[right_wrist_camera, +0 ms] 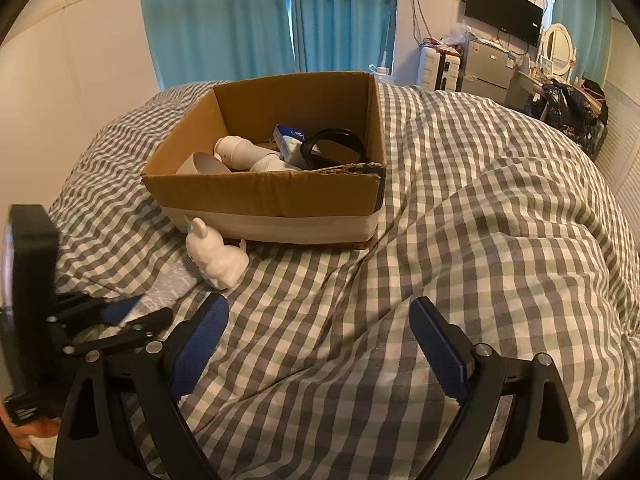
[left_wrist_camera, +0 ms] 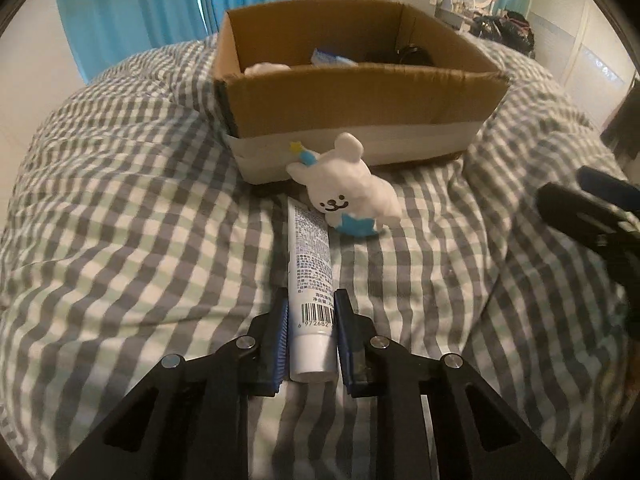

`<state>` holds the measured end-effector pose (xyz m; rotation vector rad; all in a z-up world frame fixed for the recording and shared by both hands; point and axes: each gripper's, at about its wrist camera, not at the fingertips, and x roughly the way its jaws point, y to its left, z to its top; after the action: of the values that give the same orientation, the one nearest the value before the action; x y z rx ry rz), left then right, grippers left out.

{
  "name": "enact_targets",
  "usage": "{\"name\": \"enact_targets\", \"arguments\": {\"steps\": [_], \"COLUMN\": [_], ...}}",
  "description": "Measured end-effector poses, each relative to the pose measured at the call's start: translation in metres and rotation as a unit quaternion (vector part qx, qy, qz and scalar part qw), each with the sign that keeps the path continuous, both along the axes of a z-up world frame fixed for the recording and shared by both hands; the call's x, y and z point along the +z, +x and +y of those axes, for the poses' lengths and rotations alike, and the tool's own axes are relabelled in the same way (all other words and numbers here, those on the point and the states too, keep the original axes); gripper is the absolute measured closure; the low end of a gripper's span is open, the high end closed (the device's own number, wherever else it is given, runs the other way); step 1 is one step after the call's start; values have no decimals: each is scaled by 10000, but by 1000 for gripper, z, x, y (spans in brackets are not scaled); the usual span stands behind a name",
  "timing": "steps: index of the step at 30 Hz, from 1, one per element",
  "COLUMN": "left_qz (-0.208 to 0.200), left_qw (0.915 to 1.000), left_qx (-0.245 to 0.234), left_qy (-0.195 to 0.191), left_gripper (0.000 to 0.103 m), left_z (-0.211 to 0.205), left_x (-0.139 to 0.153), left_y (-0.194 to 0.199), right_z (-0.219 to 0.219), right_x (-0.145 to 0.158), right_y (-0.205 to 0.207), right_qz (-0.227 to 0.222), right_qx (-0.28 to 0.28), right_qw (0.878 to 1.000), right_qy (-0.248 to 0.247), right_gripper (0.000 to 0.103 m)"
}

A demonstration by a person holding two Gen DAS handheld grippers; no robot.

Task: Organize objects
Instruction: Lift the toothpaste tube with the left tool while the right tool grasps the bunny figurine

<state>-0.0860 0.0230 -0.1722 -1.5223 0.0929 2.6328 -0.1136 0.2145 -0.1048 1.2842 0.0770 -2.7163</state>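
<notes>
A white tube (left_wrist_camera: 311, 276) lies lengthwise on the checked bed (left_wrist_camera: 120, 220), its cap end between the jaws of the left gripper (left_wrist_camera: 311, 340), which appear clamped on it, though contact on the right side is hard to confirm. A plush bear (left_wrist_camera: 348, 192) rests at the tube's far end, against the cardboard box (left_wrist_camera: 360, 96), which already holds several items. Tube and bear remain outside. The right gripper (right_wrist_camera: 320, 344) hovers with jaws apart, empty.
</notes>
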Motion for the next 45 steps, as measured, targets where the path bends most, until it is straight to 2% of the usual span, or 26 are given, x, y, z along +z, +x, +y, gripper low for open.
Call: {"name": "enact_targets", "arguments": {"steps": [5, 12, 17, 23, 24, 26, 29, 30, 34, 39, 43, 45], "left_qz": [329, 629, 745, 569, 546, 489, 419, 418, 422, 581, 722, 770], "left_qw": [9994, 9976, 9957, 9968, 9969, 9970, 9972, 9973, 9975, 9967, 9958, 9953], "left_qx": [104, 288, 534, 553, 563, 596, 612, 608, 564, 557, 532, 540], "left_qy": [74, -59, -168, -86, -64, -6, 42, 45, 29, -90, -198, -241], "left_gripper": [82, 82, 82, 82, 82, 82, 82, 82, 82, 82, 82, 82], "left_z": [-9, -31, -44, -51, -53, -56, -59, -58, -56, -51, -43, -39], "left_x": [22, 41, 43, 29, 29, 26, 23, 22, 22, 30, 39, 44], "left_y": [13, 1, -8, -13, -13, -15, -17, -18, -18, -11, -3, 1], "right_z": [-10, -38, -66, -97, -100, -105, -111, -112, -112, -100, -92, -85], "right_x": [-1, -9, -25, -50, -53, -62, -74, -77, -81, -65, -53, -45], "right_y": [0, -16, -32, -56, -60, -69, -78, -79, -77, -61, -44, -35], "right_qz": [-12, -176, -298, -513, -522, -610, -762, -774, -787, -741, -579, -536], "right_qx": [127, 421, 662, 810, 811, 838, 897, 892, 928, 809, 711, 599], "right_qw": [9999, 9987, 9974, 9941, 9938, 9926, 9905, 9903, 9894, 9927, 9935, 9952], "right_qy": [64, -246, 14, 498, 555, 632, 715, 738, 786, 508, 680, 562], "right_gripper": [11, 11, 11, 11, 12, 20, 38, 48, 49, 50, 50, 50]}}
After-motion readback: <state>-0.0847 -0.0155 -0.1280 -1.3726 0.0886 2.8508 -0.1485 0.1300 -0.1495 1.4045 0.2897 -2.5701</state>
